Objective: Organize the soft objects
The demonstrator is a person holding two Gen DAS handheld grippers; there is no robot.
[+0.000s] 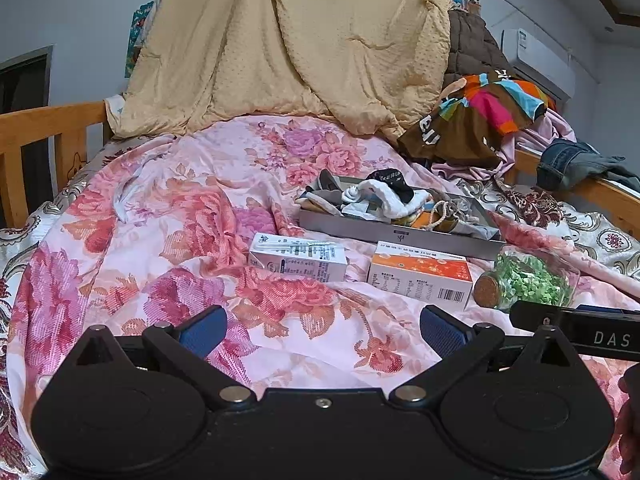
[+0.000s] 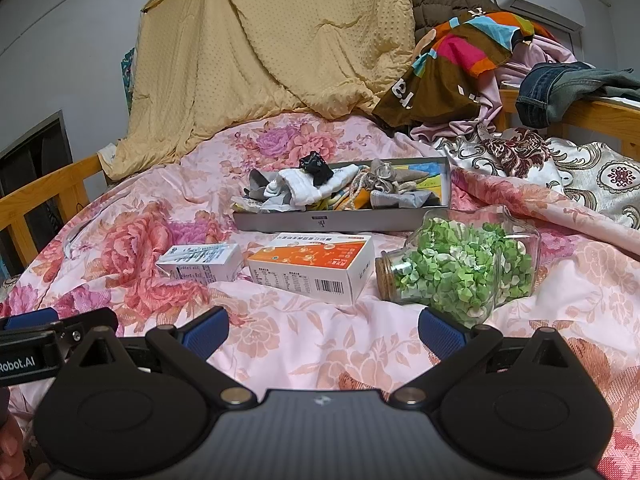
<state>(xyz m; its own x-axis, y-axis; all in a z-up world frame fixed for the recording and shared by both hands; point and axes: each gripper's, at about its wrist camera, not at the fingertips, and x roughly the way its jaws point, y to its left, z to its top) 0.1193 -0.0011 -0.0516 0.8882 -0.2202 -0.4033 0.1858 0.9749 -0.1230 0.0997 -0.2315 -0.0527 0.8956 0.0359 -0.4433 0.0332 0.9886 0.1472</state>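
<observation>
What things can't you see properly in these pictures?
- Bottom of the gray box, both views: piled socks cover it.
- Small print on the orange carton and the white carton: too tiny.
- Jeans, right view: cut off by the edge.

A tray rests on the bedspread, holding a heap of socks. In front of the tray, three items lie in a row: a carton at left, a box in the middle, and a jar on its side at right. Behind the tray, a blanket hangs, with piled clothes to its right.
</observation>
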